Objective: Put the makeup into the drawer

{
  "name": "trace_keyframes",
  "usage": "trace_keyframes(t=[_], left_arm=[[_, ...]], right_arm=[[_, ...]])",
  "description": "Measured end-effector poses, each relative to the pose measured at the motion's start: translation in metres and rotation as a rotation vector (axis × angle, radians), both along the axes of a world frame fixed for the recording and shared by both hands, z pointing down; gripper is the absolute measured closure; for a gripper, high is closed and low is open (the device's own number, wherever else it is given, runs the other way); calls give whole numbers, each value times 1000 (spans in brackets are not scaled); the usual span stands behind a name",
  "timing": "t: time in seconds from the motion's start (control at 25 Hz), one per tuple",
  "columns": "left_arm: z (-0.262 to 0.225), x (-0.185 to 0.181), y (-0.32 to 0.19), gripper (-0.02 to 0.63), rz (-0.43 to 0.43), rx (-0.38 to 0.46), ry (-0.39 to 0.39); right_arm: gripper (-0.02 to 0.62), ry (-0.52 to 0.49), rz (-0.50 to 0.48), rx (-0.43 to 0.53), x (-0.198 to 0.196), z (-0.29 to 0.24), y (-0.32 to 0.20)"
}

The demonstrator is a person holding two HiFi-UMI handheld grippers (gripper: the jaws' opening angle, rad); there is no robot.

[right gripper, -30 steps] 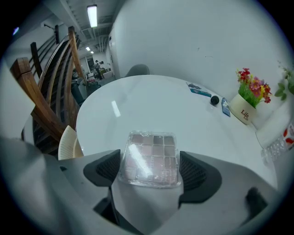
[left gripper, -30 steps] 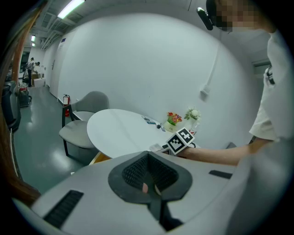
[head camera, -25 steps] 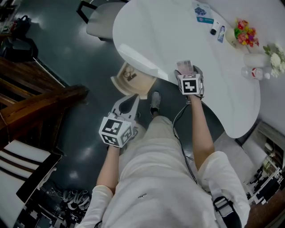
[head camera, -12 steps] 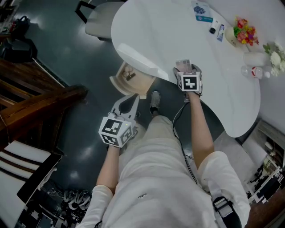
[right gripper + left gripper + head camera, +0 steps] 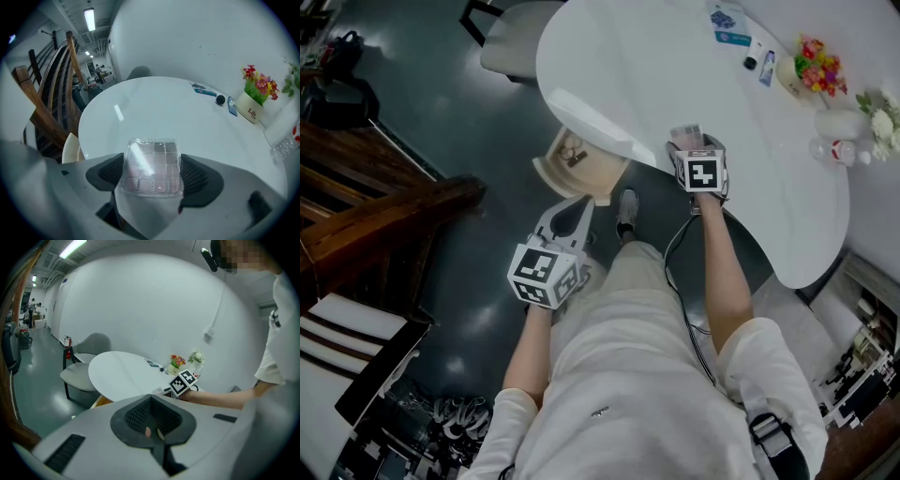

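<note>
Head view: drawer under round white table; dark floor

Office-like hall, white round table, grey chair, wooden stair rail, ceiling strip light, polished dark floor

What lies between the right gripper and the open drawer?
Only bare white table lies between the right gripper, shut on the makeup palette, and the drawer; the head view shows it.
</note>
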State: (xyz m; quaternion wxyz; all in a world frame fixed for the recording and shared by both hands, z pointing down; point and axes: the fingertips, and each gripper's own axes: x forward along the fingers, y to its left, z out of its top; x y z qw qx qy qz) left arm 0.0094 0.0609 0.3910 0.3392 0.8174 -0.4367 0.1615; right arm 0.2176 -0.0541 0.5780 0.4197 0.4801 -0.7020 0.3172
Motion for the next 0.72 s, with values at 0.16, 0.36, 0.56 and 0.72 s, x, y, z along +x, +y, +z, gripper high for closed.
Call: trace_keyframes(t=[0.16,0.36,0.56,0.72], left_arm=[[-1,-8,0,598,-8,0,2],[0,-17,0,598,-14,3,5],[-6,-31,-1,598,-8,12,4],[-9,-44,0,598,-3,15,1]], right_arm=[[216,18,-14,17,-3,-1,2],[218,23,-23,43,-14,-7,-1],[218,25,-15,35,-26,-5,-2],[218,14,-22,52,-39,-9,-4]])
